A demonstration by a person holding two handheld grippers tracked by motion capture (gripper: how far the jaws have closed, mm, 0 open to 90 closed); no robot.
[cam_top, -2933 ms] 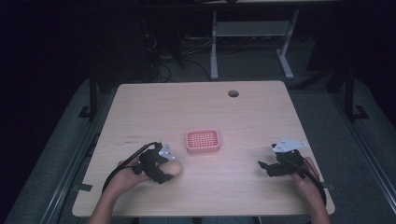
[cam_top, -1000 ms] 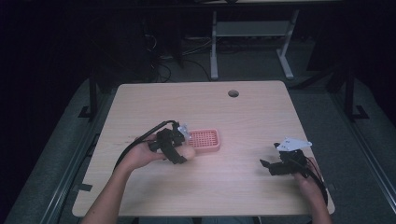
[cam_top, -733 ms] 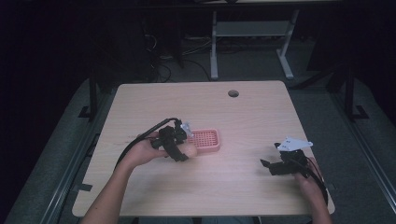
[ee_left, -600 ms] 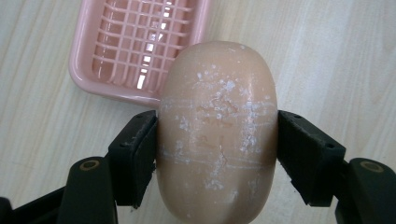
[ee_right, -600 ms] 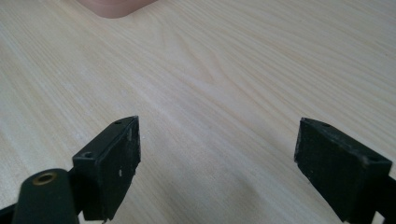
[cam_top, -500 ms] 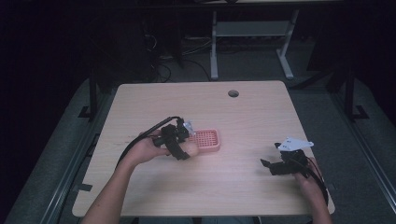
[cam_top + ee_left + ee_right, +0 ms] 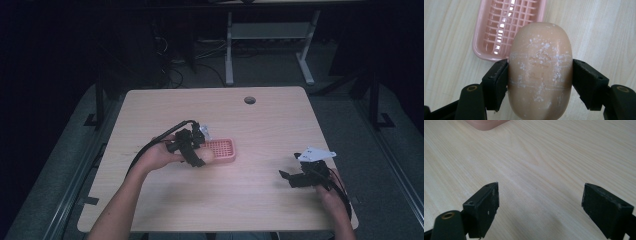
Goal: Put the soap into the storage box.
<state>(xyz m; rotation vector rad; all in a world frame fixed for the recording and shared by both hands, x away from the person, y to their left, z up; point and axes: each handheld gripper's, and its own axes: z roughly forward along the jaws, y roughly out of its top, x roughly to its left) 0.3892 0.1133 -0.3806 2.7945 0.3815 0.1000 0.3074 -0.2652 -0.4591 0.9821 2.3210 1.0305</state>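
Observation:
A tan oval bar of soap (image 7: 540, 67), flecked with white, is clamped between the jaws of my left gripper (image 7: 540, 85). In the high view that left gripper (image 7: 197, 155) holds the soap (image 7: 206, 155) just above the left end of a pink slatted soap dish (image 7: 222, 149). The dish (image 7: 506, 25) lies on the wooden table beyond the soap in the left gripper view. My right gripper (image 7: 290, 177) rests low at the table's right front, open, with bare wood between its fingers (image 7: 486, 207).
The light wooden table (image 7: 260, 125) has a round cable hole (image 7: 249, 100) near its far edge. A corner of the pink dish (image 7: 486, 123) shows at the top of the right gripper view. Dark floor and white desk legs (image 7: 229, 55) lie beyond.
My left gripper has carried the soap from the table's left front up and right to the left end of the pink dish. The right gripper has stayed put.

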